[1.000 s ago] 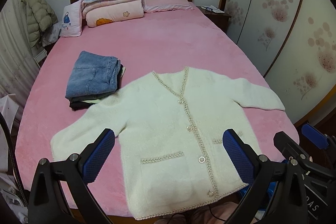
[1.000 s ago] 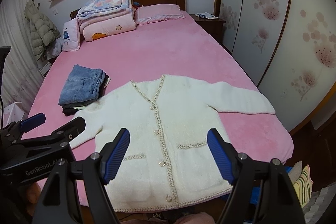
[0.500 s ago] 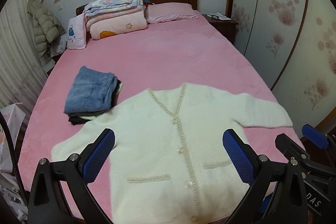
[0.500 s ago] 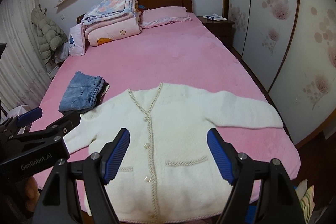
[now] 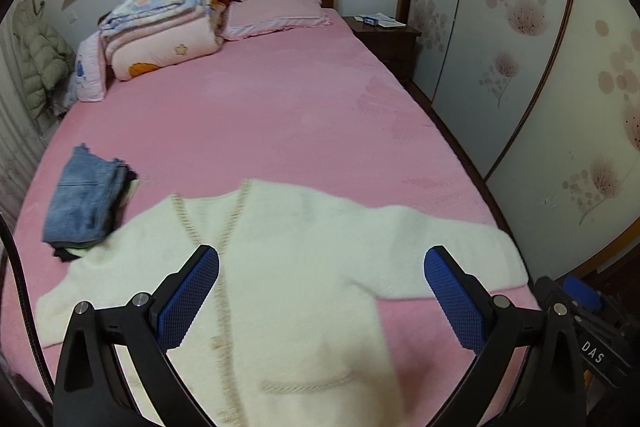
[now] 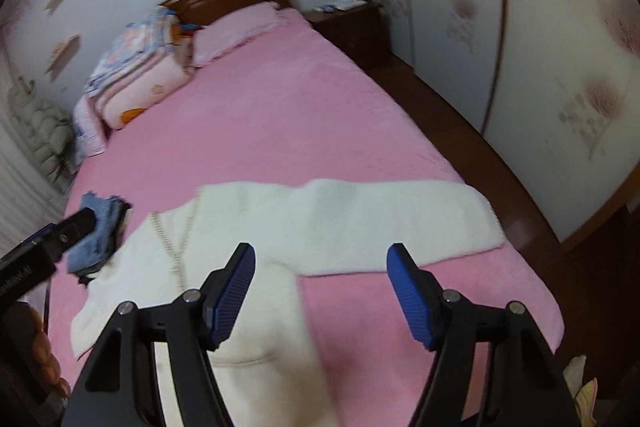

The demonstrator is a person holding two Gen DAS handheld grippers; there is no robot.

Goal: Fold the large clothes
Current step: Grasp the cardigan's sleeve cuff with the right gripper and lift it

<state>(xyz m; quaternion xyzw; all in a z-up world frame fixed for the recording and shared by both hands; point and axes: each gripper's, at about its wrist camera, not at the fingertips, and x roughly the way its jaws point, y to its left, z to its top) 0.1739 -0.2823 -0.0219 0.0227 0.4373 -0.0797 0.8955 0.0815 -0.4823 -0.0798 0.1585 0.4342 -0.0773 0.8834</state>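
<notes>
Lying flat and face up across the lower middle of both frames, the cream cardigan (image 5: pixel 304 267) spreads on the pink bed (image 5: pixel 280 115), fluffy, with a V-neck, a braided beige trim down its front and a trimmed pocket near the bottom edge; one sleeve stretches out toward the right of the frame, the other toward the lower left. Beside its left shoulder sits a stack of folded jeans (image 5: pixel 86 199). The left gripper (image 5: pixel 322 297) hangs over the cardigan, jaws wide with nothing gripped. The right gripper (image 6: pixel 320 293) has just been closing its jaws, yet they stand apart, pressing on nothing
</notes>
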